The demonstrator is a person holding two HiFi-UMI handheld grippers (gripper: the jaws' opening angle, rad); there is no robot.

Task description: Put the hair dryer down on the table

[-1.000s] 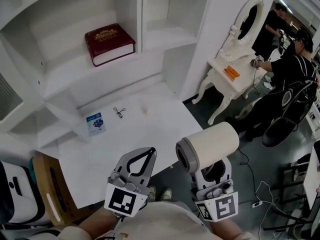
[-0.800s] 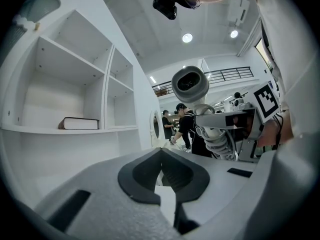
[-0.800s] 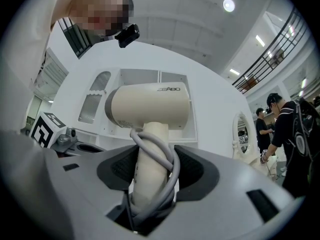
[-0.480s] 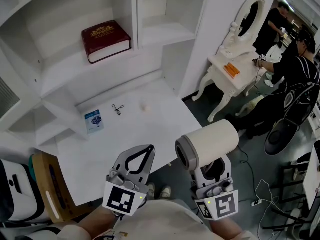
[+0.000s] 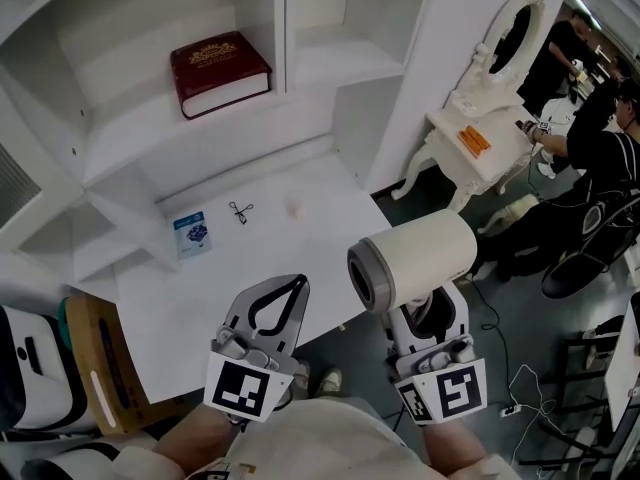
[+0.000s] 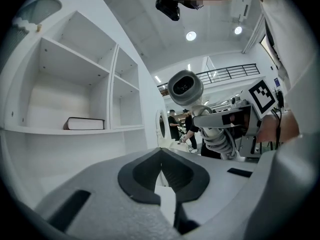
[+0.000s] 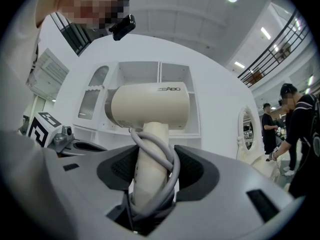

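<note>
Cream plastic is filling the middle of the head view: the hair dryer (image 5: 415, 261) is standing in the right gripper (image 5: 428, 318), barrel just above the jaws. The table (image 5: 250, 258) is lying ahead and to that gripper's left. The left gripper (image 5: 290, 290) is hovering alongside.

In the left gripper view, the left gripper (image 6: 161, 166) is showing its tips meeting on nothing, with the hair dryer (image 6: 185, 86) up and to its right.

In the right gripper view, the right gripper (image 7: 152, 171) is clamping the handle of the hair dryer (image 7: 150, 106), the grey cord (image 7: 167, 169) looping round it.
</note>
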